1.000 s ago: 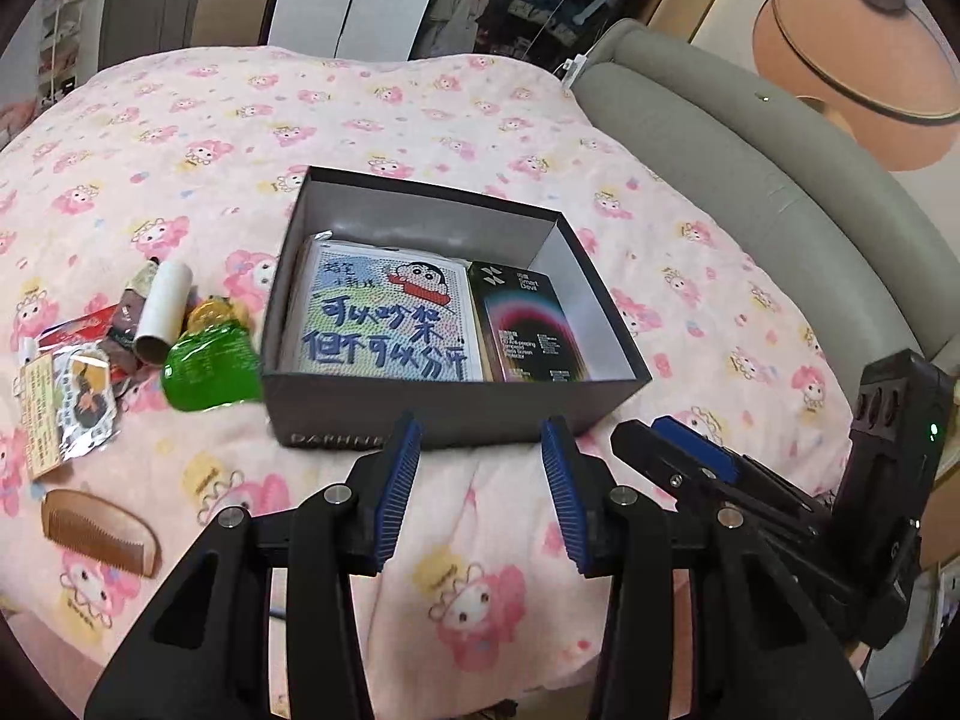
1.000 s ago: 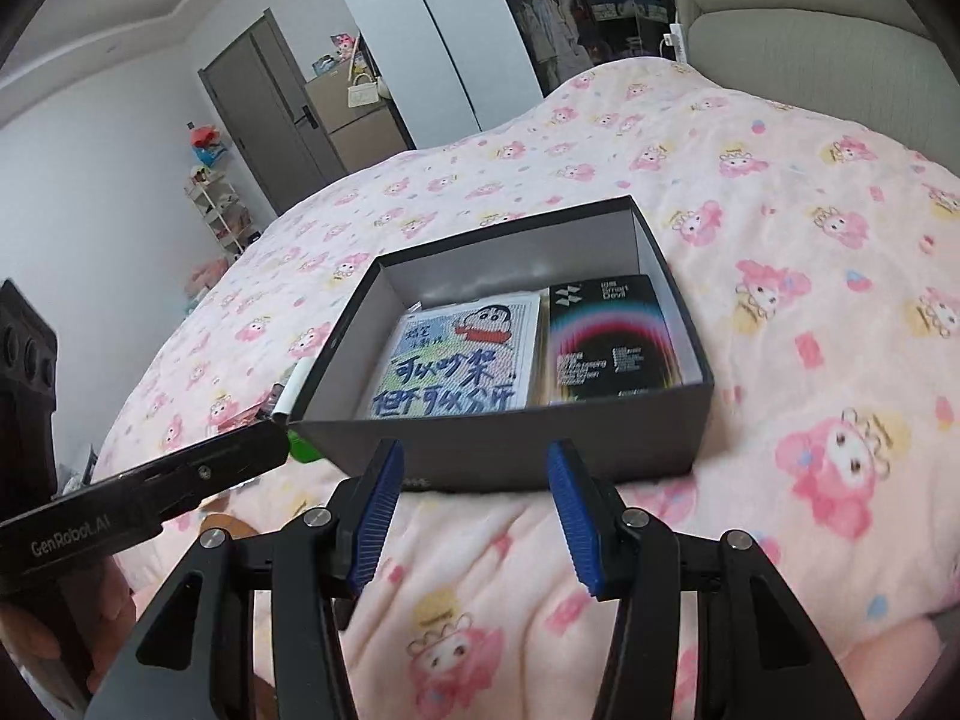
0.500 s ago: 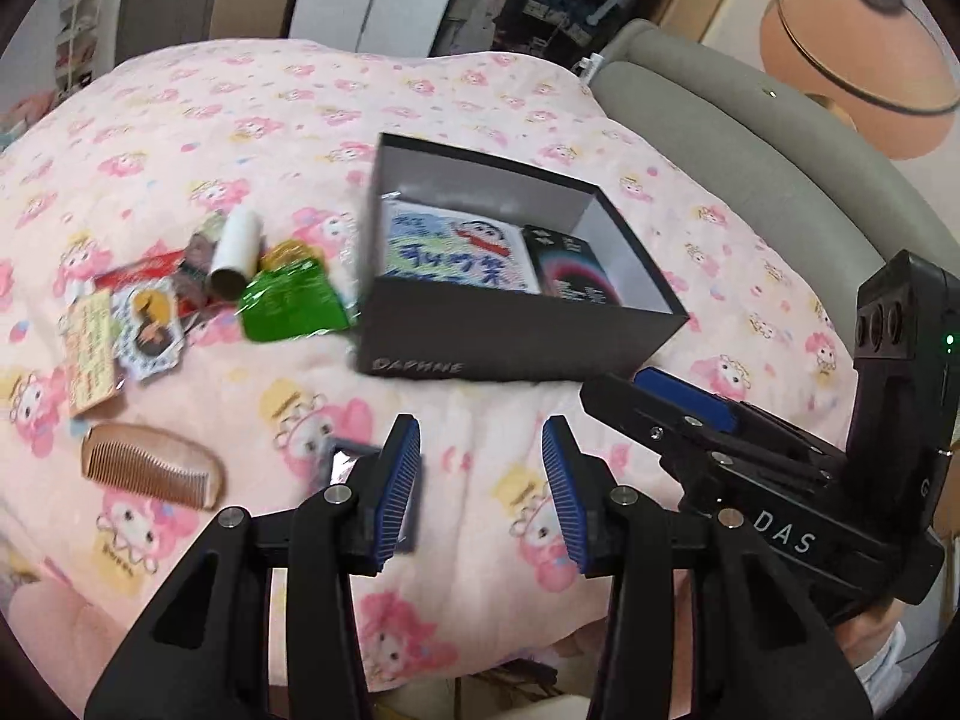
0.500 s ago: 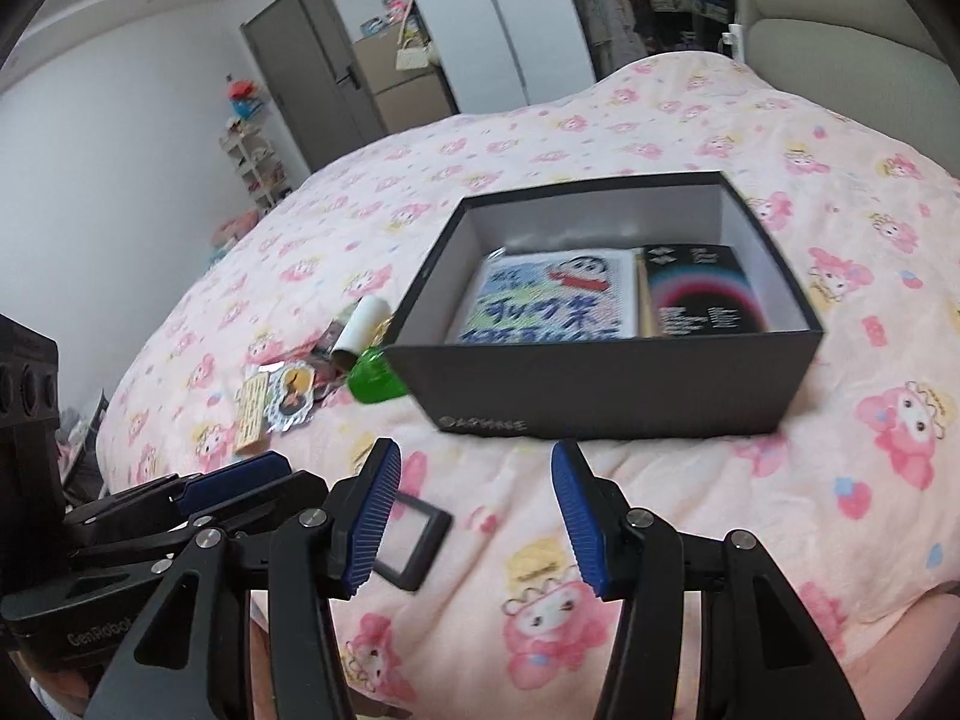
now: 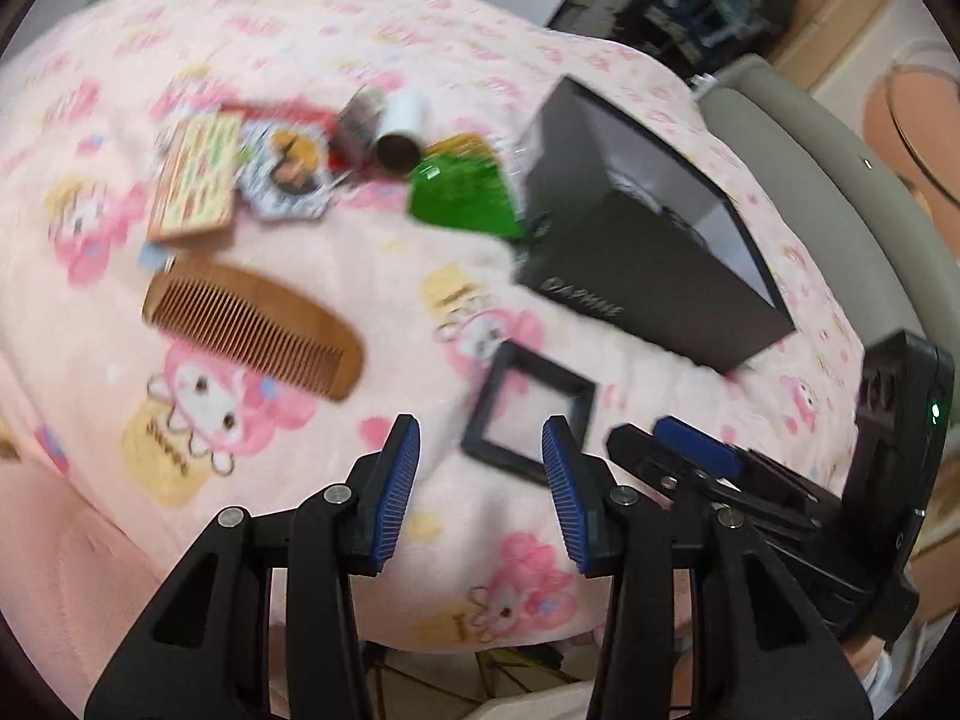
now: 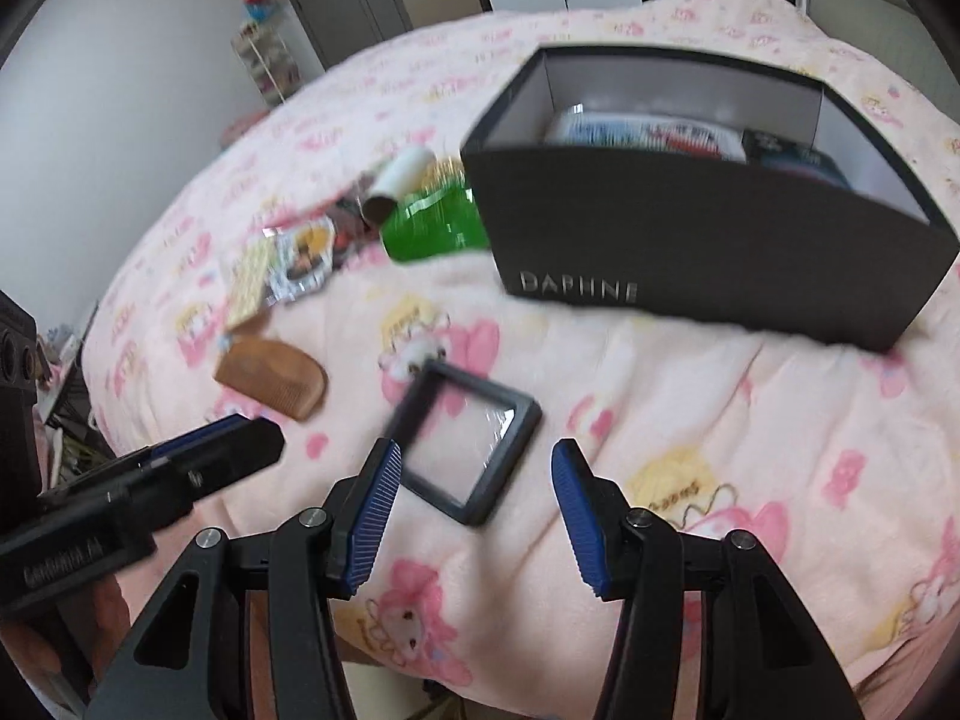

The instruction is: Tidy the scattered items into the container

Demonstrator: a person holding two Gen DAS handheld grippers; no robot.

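We see both tools angled steeply downward, side by side. Left tool (image 5: 477, 468): blue-padded fingers (image 5: 396, 489) parted, gap between them empty, nothing pressed. Right tool (image 6: 474, 495): fingers (image 6: 576, 504) spread a little wider than the left's, also gripping nothing. From the left wrist view the right tool (image 5: 690, 453) shows at lower right; from the right wrist view the left tool (image 6: 240, 438) shows at lower left. No hands or sleeves clearly visible.
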